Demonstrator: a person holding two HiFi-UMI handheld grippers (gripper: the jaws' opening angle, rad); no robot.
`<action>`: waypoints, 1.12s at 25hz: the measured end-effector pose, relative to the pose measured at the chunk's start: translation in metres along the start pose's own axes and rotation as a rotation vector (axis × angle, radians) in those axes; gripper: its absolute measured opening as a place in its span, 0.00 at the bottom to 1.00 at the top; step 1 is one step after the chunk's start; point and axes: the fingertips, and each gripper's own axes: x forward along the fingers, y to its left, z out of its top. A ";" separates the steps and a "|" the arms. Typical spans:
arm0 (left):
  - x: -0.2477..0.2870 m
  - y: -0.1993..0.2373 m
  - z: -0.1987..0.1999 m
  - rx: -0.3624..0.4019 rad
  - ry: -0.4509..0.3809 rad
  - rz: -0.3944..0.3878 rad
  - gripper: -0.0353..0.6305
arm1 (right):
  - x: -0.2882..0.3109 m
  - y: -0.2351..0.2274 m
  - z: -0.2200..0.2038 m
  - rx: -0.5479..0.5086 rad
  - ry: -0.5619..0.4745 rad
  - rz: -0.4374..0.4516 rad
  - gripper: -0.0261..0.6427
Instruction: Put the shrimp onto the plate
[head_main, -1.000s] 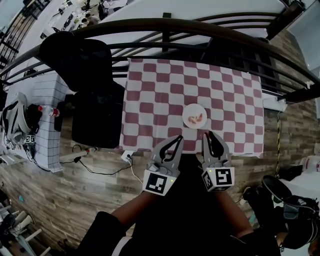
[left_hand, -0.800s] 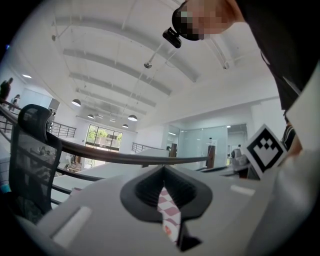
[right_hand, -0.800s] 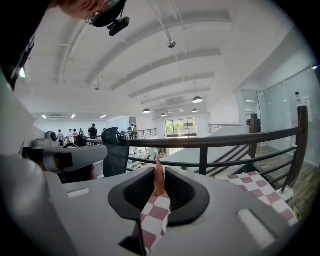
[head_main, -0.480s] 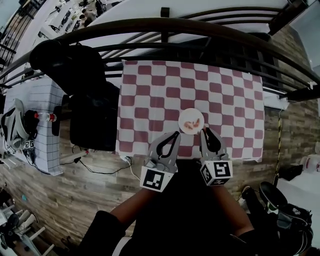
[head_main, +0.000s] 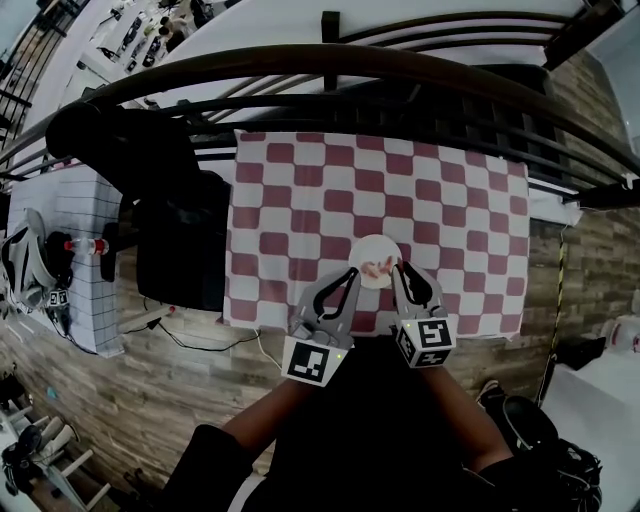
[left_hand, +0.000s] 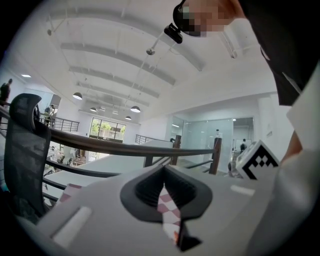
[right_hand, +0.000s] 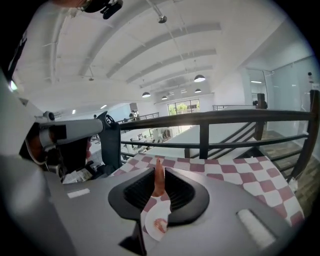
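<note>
A small white plate (head_main: 371, 249) sits near the front edge of the table, on a red-and-white checked cloth (head_main: 330, 200), with a pink shrimp (head_main: 378, 268) on it. My right gripper (head_main: 400, 267) is at the plate's right rim. In the right gripper view it (right_hand: 159, 172) is shut on an upright orange shrimp (right_hand: 158, 181), and the plate (right_hand: 150, 214) with another shrimp (right_hand: 160, 225) lies below the jaws. My left gripper (head_main: 352, 272) is just left of the plate. Its jaws (left_hand: 165, 190) are shut with nothing held, and only a sliver of cloth shows between them.
A black office chair (head_main: 170, 200) stands against the table's left side. A dark curved railing (head_main: 350, 60) runs along the far side. A white gridded table (head_main: 70, 215) holds a bottle and gear at far left. Cables (head_main: 190, 335) lie on the wooden floor.
Both grippers have moved forward from the table's front edge to the plate. The right gripper's tips now reach the plate's rim.
</note>
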 end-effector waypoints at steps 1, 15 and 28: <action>0.005 0.002 -0.001 -0.002 0.003 0.005 0.06 | 0.005 -0.003 -0.003 -0.009 0.011 0.004 0.13; 0.048 0.031 -0.013 0.020 0.060 0.064 0.06 | 0.075 -0.029 -0.062 -0.047 0.188 0.072 0.13; 0.059 0.047 -0.030 0.001 0.128 0.087 0.06 | 0.110 -0.026 -0.105 -0.086 0.293 0.095 0.13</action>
